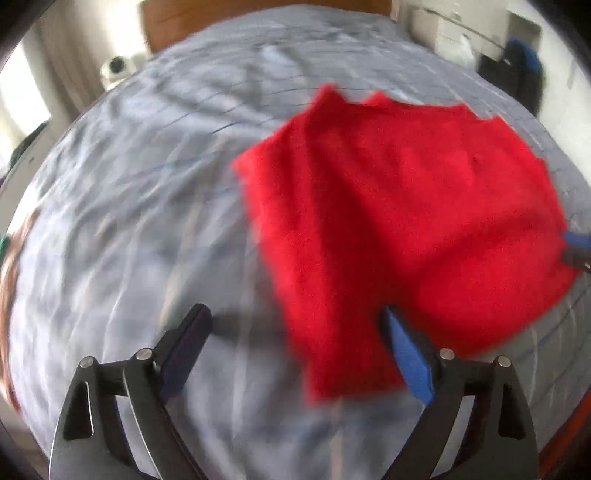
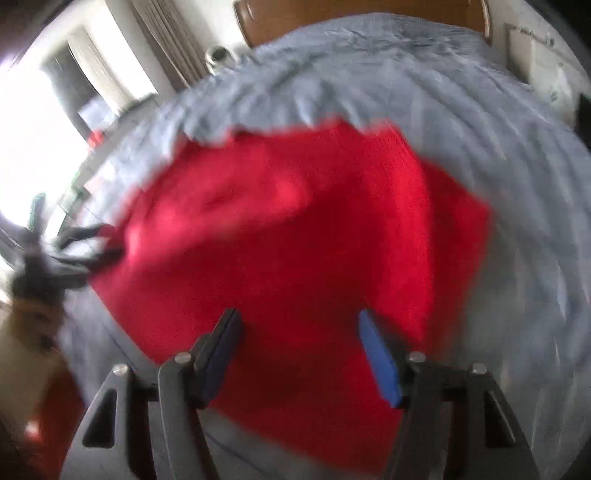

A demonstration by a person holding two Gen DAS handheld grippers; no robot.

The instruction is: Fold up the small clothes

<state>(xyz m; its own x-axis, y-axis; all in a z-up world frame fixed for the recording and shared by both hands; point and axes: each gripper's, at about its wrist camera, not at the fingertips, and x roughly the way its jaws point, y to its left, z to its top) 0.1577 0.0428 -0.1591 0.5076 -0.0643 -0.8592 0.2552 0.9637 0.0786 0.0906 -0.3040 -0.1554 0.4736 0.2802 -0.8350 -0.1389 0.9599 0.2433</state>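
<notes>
A red garment (image 1: 399, 221) lies spread on the grey-blue bed sheet (image 1: 147, 184), to the right in the left wrist view. My left gripper (image 1: 295, 321) is open and empty, its right finger beside the garment's near edge. In the right wrist view the red garment (image 2: 303, 236) fills the middle, and my right gripper (image 2: 299, 325) is open and empty just above its near part. The left gripper shows blurred at the left edge of the right wrist view (image 2: 88, 247). The right gripper's tip shows at the right edge of the left wrist view (image 1: 576, 247). Both views are motion-blurred.
A wooden headboard (image 1: 258, 14) stands at the far end of the bed. A white round object (image 1: 116, 68) sits beyond the bed's far left corner. A bright window with curtains (image 2: 92, 74) is at the left. White furniture (image 1: 454, 29) stands at the far right.
</notes>
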